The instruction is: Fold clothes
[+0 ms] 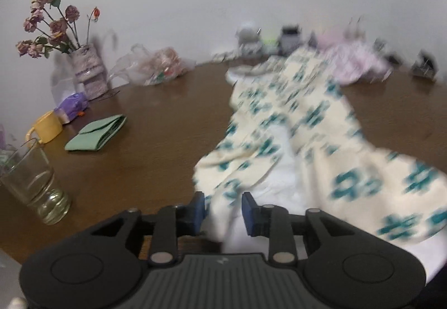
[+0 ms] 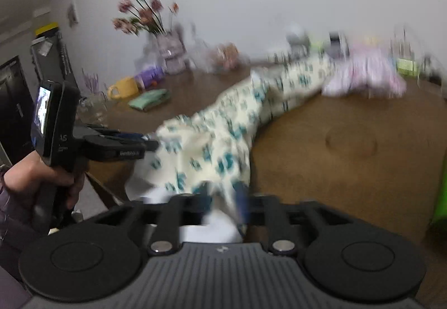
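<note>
A cream garment with teal flower prints (image 1: 293, 124) lies stretched across the brown table (image 1: 156, 119), running from the near edge to the back. My left gripper (image 1: 223, 211) is shut on its near hem, cloth bunched between the blue pads. My right gripper (image 2: 223, 197) is shut on the same garment (image 2: 223, 124) at another part of the near hem. The left gripper (image 2: 148, 141) also shows in the right wrist view, held by a hand at the left. Both views are blurred.
A folded green cloth (image 1: 97, 133), a yellow mug (image 1: 46, 127), a drinking glass (image 1: 36, 186), a vase of dried roses (image 1: 86, 71) and a plastic bag (image 1: 151, 66) stand at the left. A pink garment (image 1: 357, 63) and small items line the back wall.
</note>
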{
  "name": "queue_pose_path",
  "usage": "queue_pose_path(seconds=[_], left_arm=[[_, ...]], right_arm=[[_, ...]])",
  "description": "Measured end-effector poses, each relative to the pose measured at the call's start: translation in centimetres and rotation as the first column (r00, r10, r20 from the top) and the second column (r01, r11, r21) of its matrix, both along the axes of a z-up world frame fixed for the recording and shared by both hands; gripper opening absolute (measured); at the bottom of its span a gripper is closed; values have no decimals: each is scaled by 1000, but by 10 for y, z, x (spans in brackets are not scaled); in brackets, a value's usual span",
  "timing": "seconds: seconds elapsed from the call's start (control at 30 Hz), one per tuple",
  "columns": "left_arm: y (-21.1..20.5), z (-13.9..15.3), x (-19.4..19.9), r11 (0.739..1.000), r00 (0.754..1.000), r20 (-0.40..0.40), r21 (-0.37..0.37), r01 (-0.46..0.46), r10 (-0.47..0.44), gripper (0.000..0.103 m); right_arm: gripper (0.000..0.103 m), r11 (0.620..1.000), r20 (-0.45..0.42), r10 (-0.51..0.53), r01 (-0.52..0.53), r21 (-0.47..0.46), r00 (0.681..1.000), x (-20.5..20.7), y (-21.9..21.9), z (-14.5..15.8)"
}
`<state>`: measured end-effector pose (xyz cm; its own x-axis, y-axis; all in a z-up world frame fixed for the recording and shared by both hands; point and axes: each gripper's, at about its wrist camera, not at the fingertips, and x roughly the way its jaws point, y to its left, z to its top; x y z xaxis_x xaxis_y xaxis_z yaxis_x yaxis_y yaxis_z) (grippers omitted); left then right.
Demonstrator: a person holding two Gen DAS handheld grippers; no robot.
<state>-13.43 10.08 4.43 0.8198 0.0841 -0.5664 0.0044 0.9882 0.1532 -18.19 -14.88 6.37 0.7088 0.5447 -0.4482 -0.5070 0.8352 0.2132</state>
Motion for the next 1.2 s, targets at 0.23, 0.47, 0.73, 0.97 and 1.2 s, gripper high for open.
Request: queue_pose_path(seconds=[0.23,0.47,0.73,0.97,1.2], left_arm=[[-43,0,-5,975,985,8,-141,169,-170,63],[-57,-16,2,970,977,-58,-147,193,-203,60],[-6,-16,13,970,958,-151,-22,242,-242,36],[28,0,16,985,988,-108,-143,98,-114,60],[11,-14,26,983,977,-131,-99,157,-170,60]], right_arm=[[62,994,39,-109,108,28,993,51,-12,26],[76,985,-108,-172,173,1,979,155,6,-3],[79,971,-216,-231,238,9,949,205,8,-32],[81,952,-281,-257,291,89,925,240,8,-32],[28,926,-399,-243,333,175,884,302,41,-42]])
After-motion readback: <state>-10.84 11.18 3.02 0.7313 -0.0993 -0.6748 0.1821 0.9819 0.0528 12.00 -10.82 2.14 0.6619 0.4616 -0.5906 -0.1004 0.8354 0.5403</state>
